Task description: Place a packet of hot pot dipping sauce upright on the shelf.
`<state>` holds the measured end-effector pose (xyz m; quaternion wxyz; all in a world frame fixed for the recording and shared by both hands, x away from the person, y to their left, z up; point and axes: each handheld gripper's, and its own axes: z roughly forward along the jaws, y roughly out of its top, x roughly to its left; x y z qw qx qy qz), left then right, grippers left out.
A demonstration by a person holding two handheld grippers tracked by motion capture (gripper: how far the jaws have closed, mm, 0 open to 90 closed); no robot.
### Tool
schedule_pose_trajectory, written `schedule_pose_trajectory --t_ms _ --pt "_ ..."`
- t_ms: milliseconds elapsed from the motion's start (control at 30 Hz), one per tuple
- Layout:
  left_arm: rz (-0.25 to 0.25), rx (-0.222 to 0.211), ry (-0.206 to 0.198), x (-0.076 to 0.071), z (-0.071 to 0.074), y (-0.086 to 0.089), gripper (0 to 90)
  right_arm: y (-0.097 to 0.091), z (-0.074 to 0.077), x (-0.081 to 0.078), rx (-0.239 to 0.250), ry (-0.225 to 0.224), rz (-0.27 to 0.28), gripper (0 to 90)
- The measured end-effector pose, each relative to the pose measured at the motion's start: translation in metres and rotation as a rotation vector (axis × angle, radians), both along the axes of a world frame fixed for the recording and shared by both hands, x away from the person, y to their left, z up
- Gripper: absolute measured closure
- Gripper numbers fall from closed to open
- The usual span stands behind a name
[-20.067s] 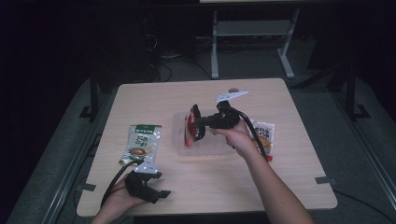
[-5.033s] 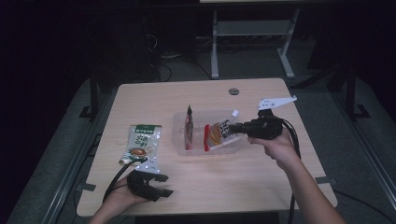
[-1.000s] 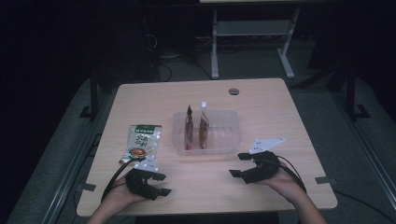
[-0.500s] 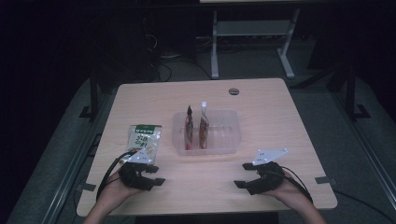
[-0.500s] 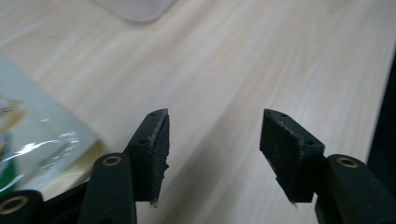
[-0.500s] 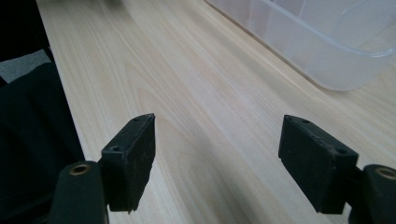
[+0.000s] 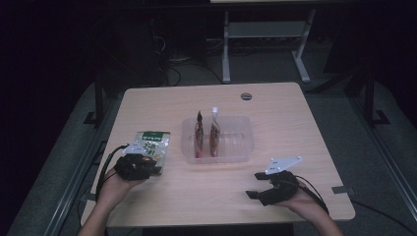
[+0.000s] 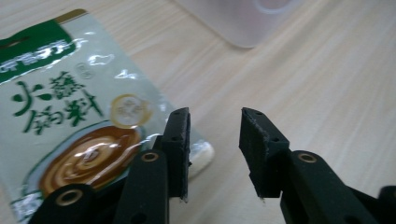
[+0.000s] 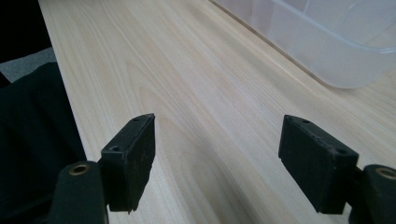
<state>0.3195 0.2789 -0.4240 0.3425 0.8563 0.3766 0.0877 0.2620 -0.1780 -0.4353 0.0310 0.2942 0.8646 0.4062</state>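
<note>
A green-and-white sauce sachet (image 7: 153, 144) lies flat on the table's left side. My left gripper (image 7: 146, 163) sits at its near edge. In the left gripper view the jaws (image 8: 215, 116) have just been closing and still stand apart. The sachet (image 8: 70, 116) lies left of them, with one corner poking past the left jaw into the gap. No pad presses on it. A clear plastic tub (image 7: 218, 140) in the middle holds two sachets (image 7: 206, 135) standing upright. My right gripper (image 7: 254, 185) rests open near the front right, with bare wood between its jaws (image 9: 219, 123).
The tub's wall (image 9: 336, 42) is ahead and to the right in the right gripper view, and its corner (image 8: 247, 23) is ahead in the left gripper view. A round cable hole (image 7: 246, 96) is at the table's far edge. A metal stand (image 7: 265, 37) is on the floor behind.
My left gripper has moved away from the front edge up to the sachet, and its jaws have narrowed. The right hand has settled slightly nearer the front edge.
</note>
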Motion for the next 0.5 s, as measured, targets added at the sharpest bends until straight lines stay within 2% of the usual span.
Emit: schedule_pose_trajectory --t_ms 167,233,300,400,467,500 --pt "0.034 -0.009 -0.010 0.018 0.003 0.004 82.9 0.001 -0.001 0.000 -0.003 0.000 0.002 26.7" --pt "0.042 0.006 -0.023 0.025 0.003 0.003 88.1 0.001 -0.001 0.000 -0.003 0.002 0.004 26.7" --pt "0.056 0.024 -0.027 0.034 0.002 0.000 89.6 0.001 -0.001 0.000 -0.004 0.003 0.003 26.7" --pt "0.099 0.024 -0.032 0.048 0.001 -0.001 89.7 0.000 -0.001 0.000 -0.004 0.004 0.000 26.7" --pt "0.117 0.049 -0.042 0.058 -0.001 0.000 89.7 0.000 -0.001 0.001 -0.003 0.003 0.000 26.7" --pt "0.141 0.040 -0.039 0.063 -0.002 0.000 89.7 0.000 -0.001 0.001 -0.003 0.006 -0.001 26.7"
